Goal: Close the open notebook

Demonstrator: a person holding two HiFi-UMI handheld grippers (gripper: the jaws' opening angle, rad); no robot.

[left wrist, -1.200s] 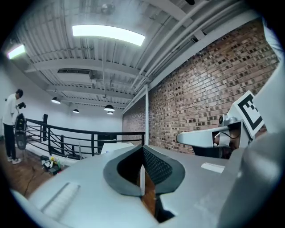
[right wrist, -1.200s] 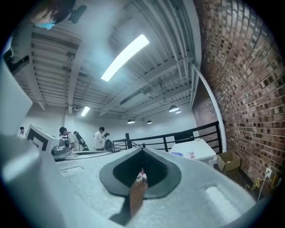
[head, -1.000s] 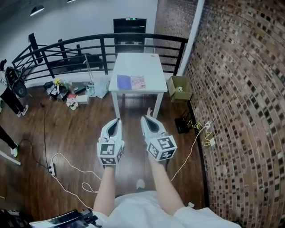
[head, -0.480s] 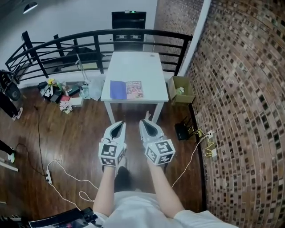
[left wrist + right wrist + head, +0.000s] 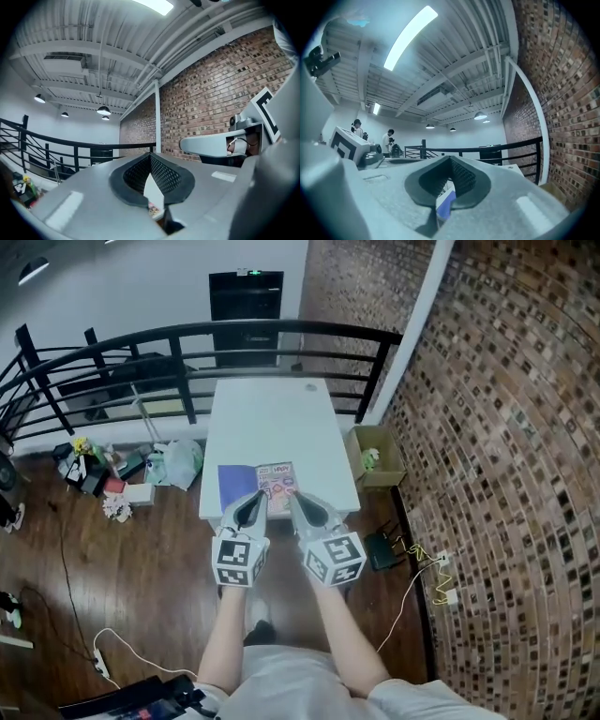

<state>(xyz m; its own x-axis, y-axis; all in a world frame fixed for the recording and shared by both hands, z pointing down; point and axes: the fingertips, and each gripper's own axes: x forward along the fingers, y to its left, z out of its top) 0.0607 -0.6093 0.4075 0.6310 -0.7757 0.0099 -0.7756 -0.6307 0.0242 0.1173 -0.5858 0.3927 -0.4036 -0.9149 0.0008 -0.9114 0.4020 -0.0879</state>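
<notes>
Left gripper (image 5: 251, 499) and right gripper (image 5: 298, 499) sit side by side at mid-frame in the head view, each with its jaws pressed together on nothing. Their tips overlap the lower edge of the open notebook (image 5: 265, 480). It lies flat at the near edge of the white table (image 5: 272, 418), probably within reach for flipping a cover. A black railing (image 5: 187, 334) stands behind the table.

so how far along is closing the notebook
Done: nothing yet. The notebook lies open on the white table, blue page on the left, colourful page on the right.
In hand: the left gripper and right gripper are at the table's near edge by the notebook, jaws together, holding nothing.
Left: fold one side over the other until it lies shut.
</notes>
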